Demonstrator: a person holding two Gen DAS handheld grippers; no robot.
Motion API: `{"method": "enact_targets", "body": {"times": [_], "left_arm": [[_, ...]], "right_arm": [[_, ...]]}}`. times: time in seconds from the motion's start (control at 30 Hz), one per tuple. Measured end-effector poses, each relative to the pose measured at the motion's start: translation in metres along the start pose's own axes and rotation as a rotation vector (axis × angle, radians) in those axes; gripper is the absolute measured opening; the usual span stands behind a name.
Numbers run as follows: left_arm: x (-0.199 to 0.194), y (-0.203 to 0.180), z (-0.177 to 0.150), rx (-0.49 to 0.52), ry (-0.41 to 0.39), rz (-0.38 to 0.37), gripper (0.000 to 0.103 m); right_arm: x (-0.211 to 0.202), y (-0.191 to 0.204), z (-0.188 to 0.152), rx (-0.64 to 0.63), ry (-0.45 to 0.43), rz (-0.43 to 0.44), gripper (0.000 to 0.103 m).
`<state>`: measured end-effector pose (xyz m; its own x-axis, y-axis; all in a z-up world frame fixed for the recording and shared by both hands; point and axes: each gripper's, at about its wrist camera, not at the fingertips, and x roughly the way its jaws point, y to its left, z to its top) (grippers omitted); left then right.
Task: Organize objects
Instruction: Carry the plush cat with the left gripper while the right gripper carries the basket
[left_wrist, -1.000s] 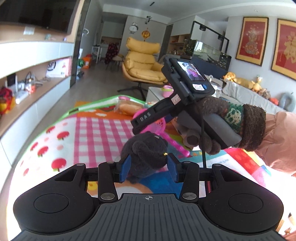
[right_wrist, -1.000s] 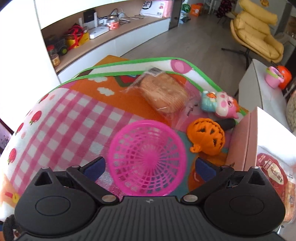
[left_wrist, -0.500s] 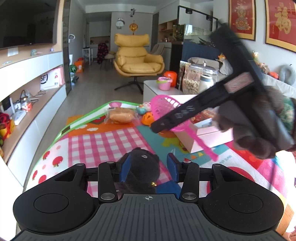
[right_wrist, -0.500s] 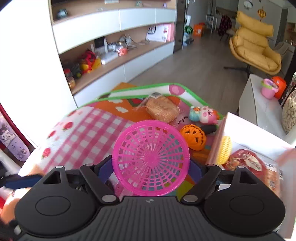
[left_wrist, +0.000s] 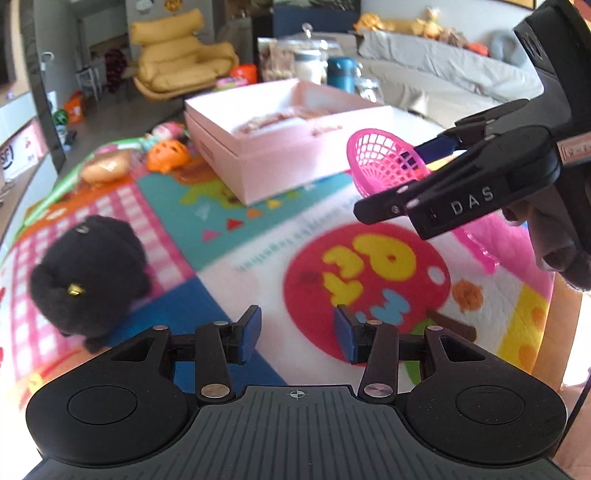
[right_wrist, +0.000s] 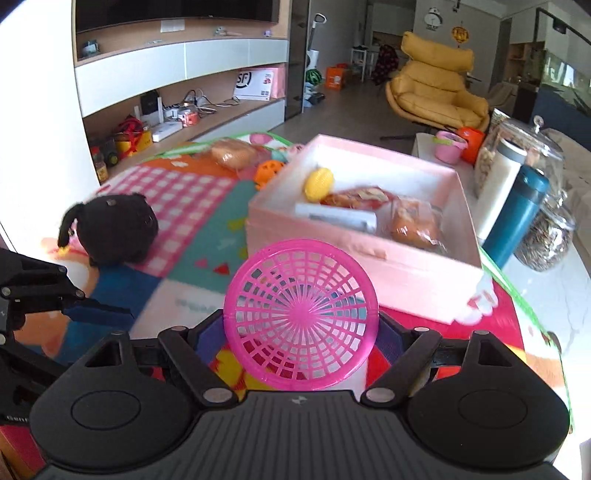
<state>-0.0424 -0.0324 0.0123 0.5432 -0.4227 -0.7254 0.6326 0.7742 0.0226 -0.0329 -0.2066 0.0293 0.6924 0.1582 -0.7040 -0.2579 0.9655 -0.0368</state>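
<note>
Pink box (right_wrist: 417, 277): open-topped, on the play mat (left_wrist: 258, 229) that covers the surface. It lies at 12 to 1 o'clock from the right hand-held gripper, just beyond the basket's rim, and already has snack packs and a yellow toy inside.
Right hand-held gripper (right_wrist: 301, 328): the nearer to the box. It is pitched down over the mat with its nose toward the box's near wall. Its jaws have just been closing with the basket between them, and they are now clamped on the bowl's two sides.
Left hand-held gripper (left_wrist: 297, 336): released, blue pads apart with only mat between them. It is pitched down and is the nearer to the plush.
Black plush (left_wrist: 88, 273): resting on the checked part of the mat, free of both tools, at 10 o'clock from the left hand-held gripper.
Pink basket (right_wrist: 301, 295): off the mat, with its round face toward the right wrist camera. Its long axis runs from bowl to handle, and the handle trails back under the tool.
Likely next move: forward and over the box wall.
</note>
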Motion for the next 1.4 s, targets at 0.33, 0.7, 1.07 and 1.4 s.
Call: {"method": "enact_targets", "body": {"times": [0.33,0.7,1.07,1.4], "left_arm": [[0.007,-0.019,0.005,0.048,0.031,-0.064,0.053],[0.0,-0.024,0.009,0.09,-0.009,-0.091,0.083],[-0.025,0.085,0.044,0.084,-0.039,0.308,0.083],[0.008,0.095,0.033,-0.038,-0.014,0.253,0.083]], "right_arm": [[0.016,-0.02,-0.036,0.103,-0.038,-0.017,0.092],[0.012,-0.03,-0.038,0.166,-0.062,-0.007,0.103],[0.013,-0.029,-0.038,0.163,-0.063,0.005,0.103],[0.015,-0.021,-0.037,0.115,-0.048,0.003,0.103]]}}
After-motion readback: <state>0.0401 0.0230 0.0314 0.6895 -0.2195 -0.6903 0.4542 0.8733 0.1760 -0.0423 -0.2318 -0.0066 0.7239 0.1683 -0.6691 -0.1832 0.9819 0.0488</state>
